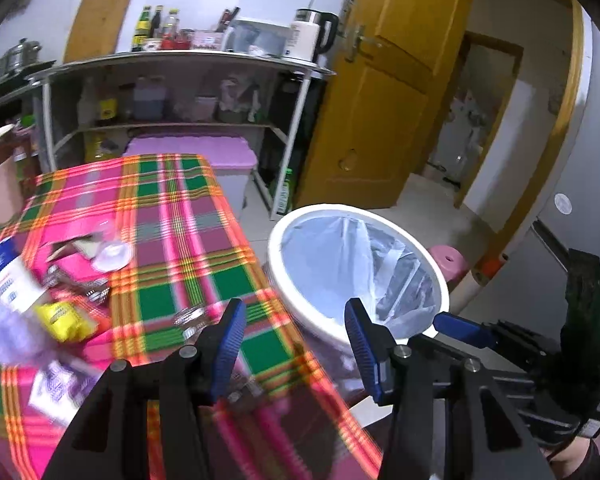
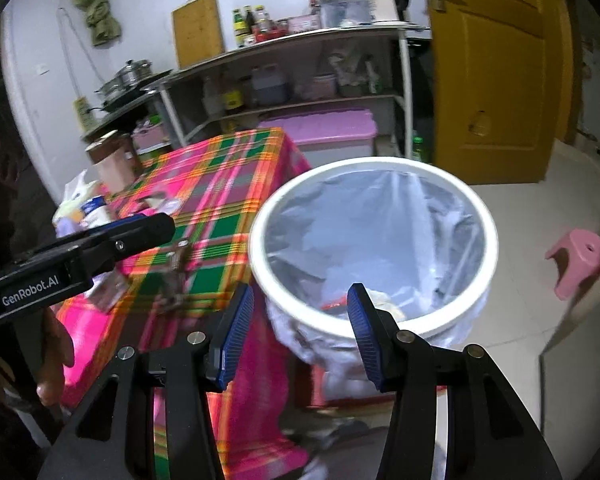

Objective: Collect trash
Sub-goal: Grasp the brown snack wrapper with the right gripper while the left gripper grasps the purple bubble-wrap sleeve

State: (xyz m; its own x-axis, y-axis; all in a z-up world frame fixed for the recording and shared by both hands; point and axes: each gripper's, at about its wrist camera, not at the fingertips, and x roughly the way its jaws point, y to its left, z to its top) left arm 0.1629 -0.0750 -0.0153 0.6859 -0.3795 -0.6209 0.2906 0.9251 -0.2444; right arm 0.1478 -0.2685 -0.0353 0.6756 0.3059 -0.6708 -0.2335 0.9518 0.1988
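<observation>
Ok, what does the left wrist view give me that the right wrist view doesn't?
Only the left wrist view shows the yellow packet and the clear plastic cup among the litter on the table. Only the right wrist view shows the trash already lying in the bin and the pink stool whole. Both show the lined white bin beside the plaid table, and both grippers, left and right, open and empty.

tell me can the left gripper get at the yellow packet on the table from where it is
Probably yes: the left gripper is open and empty, and the yellow packet lies uncovered on the table, off to its left.
</observation>
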